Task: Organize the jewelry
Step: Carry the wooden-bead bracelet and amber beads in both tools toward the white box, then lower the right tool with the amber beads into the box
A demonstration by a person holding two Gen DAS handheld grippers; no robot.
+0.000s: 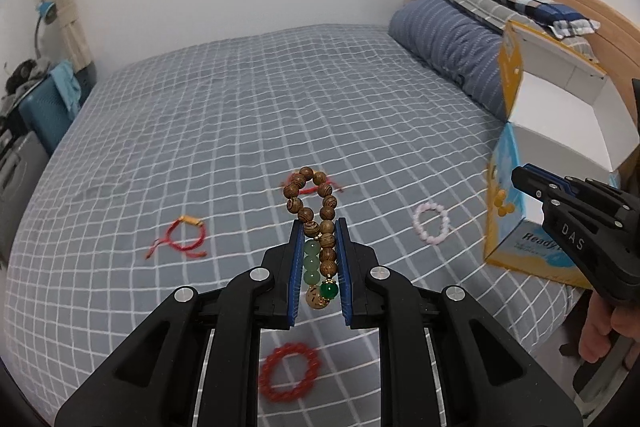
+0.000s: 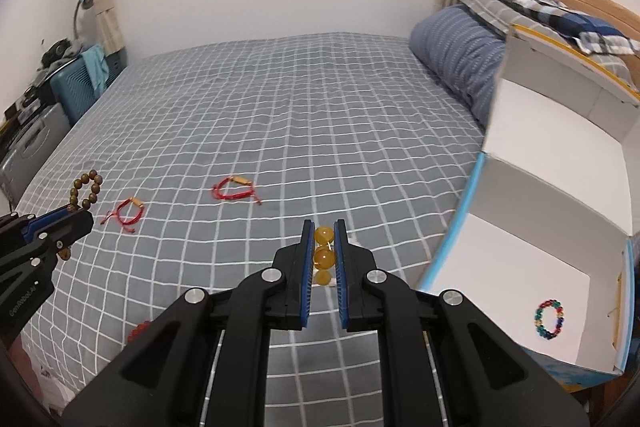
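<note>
The left tongs [image 1: 319, 227] squeeze a bracelet of round brown wooden beads [image 1: 310, 195] with smooth green ones. The right tongs [image 2: 324, 227] pinch a string of shiny yellow beads [image 2: 323, 247]. Both are held above the bed [image 1: 240, 107], which has a soft grey sheet with white squares. On it lie a bumpy red ring [image 1: 289, 371], two thin red cords [image 2: 234, 189] and a pale pink bead ring [image 1: 431, 223]. The open white cardboard box [image 2: 540, 167] holds a many-coloured bracelet [image 2: 549, 319]. Its side reads "Ready".

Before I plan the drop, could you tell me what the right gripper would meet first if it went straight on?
Probably the bedsheet: the right gripper points down at bare checked fabric, left of the box. Depth is uncertain.
</note>
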